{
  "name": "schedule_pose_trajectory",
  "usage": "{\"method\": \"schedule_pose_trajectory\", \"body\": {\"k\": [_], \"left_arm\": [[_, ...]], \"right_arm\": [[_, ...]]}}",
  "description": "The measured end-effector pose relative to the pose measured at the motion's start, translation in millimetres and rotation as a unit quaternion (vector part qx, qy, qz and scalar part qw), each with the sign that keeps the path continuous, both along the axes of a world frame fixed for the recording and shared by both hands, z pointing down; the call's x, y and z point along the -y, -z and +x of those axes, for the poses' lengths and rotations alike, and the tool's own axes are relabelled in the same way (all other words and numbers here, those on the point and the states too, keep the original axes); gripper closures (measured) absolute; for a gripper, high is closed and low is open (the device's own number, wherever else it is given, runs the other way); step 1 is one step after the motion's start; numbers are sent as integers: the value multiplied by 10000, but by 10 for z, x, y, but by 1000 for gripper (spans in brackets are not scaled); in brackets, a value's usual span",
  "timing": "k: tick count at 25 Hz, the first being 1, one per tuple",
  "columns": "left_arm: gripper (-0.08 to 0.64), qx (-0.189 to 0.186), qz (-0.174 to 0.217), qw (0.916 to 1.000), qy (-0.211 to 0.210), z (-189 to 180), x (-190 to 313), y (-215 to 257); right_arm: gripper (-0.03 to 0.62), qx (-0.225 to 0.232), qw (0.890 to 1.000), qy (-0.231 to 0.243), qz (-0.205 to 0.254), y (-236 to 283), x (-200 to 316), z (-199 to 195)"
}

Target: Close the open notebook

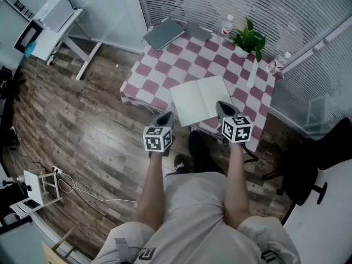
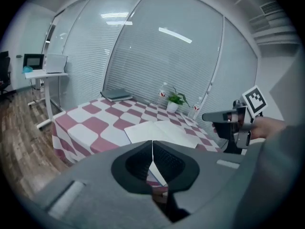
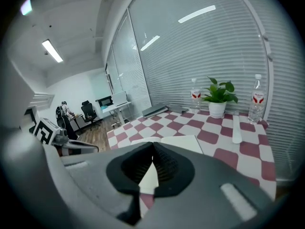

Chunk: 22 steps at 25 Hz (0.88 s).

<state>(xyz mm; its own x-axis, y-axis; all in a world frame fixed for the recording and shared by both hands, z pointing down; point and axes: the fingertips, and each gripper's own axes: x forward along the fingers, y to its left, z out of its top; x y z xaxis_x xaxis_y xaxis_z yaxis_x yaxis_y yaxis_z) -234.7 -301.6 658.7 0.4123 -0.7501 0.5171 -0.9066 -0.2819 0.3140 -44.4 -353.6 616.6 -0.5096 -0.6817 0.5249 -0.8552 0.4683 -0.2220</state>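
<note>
An open notebook (image 1: 202, 99) with blank white pages lies flat near the front edge of a table with a red-and-white checked cloth (image 1: 165, 65). The same notebook (image 2: 162, 131) shows ahead of the left jaws, and the notebook (image 3: 183, 142) lies just beyond the right jaws. My left gripper (image 1: 164, 119) hovers by the notebook's near left corner, shut and empty. My right gripper (image 1: 223, 109) hangs over the notebook's near right corner, also shut with nothing in it. In the left gripper view the right gripper (image 2: 209, 117) points in from the right.
At the table's far side stand a potted plant (image 1: 248, 39), two water bottles (image 1: 226, 25) (image 1: 277, 63), a grey closed book (image 1: 164, 33) and a white stick-like object (image 1: 252, 73). A white desk with a printer (image 1: 52, 21) stands at left. A black chair (image 1: 308, 175) is at right.
</note>
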Motion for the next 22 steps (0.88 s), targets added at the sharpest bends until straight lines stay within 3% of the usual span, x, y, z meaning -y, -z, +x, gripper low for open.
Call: {"method": "schedule_pose_trajectory", "body": {"k": [5,10,14,17,22], "left_arm": [[549,-230,-599,9979,-27,102,-32,-458],[548,-644,-1017,9927,-94,155,2,-764],[541,-850,-1144,9898,-47,148,15,-903],[474,-1176,-1202,9858,4,186,6,-950],[428,-1613,-1193,9795,184,220,17,-950]], "right_arm": [[592,-15,9985,-61,-539,-591,206,40],[592,-596,9946,56,-852,-1124,261,59],[592,-934,9902,167,-1024,-1342,296,81],[591,-970,9900,180,-1007,-1426,289,87],[591,-1108,9902,178,-836,-1446,273,78]]}}
